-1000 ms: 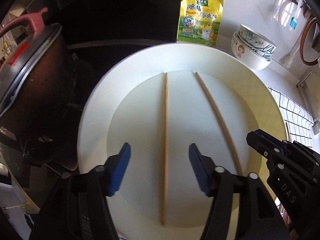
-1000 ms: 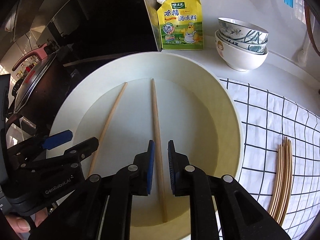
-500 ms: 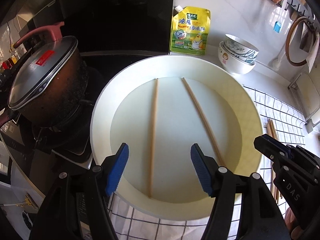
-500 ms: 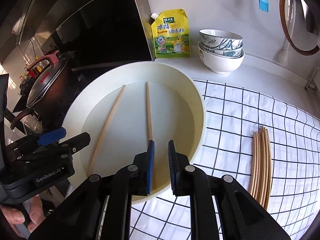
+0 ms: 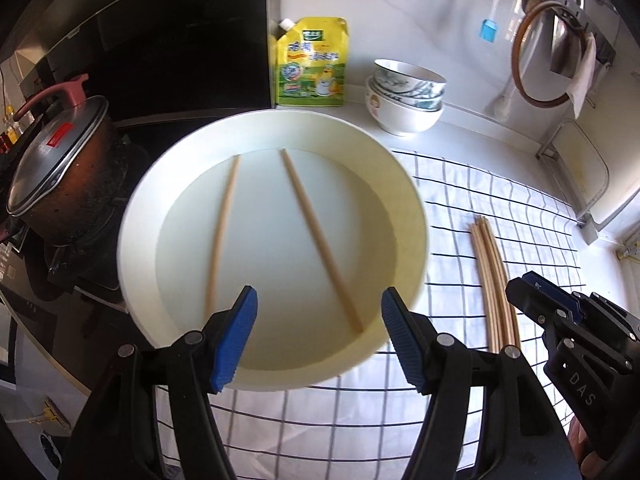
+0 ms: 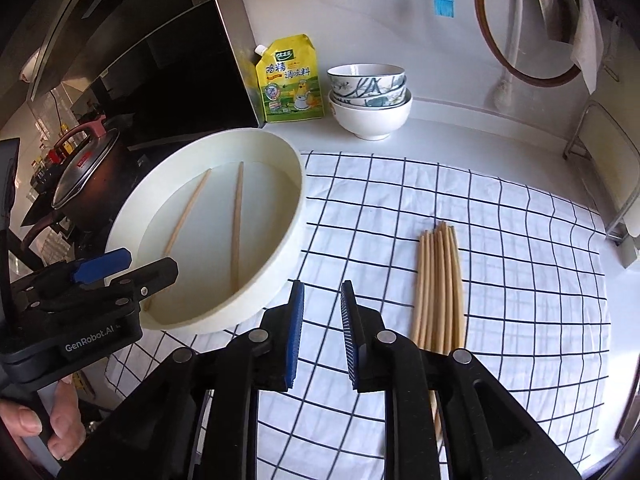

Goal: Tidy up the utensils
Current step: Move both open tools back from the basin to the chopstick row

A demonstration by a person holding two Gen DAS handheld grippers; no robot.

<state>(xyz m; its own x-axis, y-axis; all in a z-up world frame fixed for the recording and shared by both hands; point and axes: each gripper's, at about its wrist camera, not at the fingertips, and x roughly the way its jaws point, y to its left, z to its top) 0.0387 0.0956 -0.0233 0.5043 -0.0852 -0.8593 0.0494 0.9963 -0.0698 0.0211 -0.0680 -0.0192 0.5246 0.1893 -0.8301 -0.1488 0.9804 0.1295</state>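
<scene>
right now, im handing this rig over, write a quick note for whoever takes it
Left gripper: open, empty, over the near rim of the cream basin.
Right gripper: fingers slightly apart, holding nothing, above the checked cloth.
Two chopsticks lie loose in the basin, one on the left and one on the right, apart from each other.
Done: a chopstick bundle lies lined up on the cloth.
Left: move the two basin chopsticks to the bundle.
</scene>
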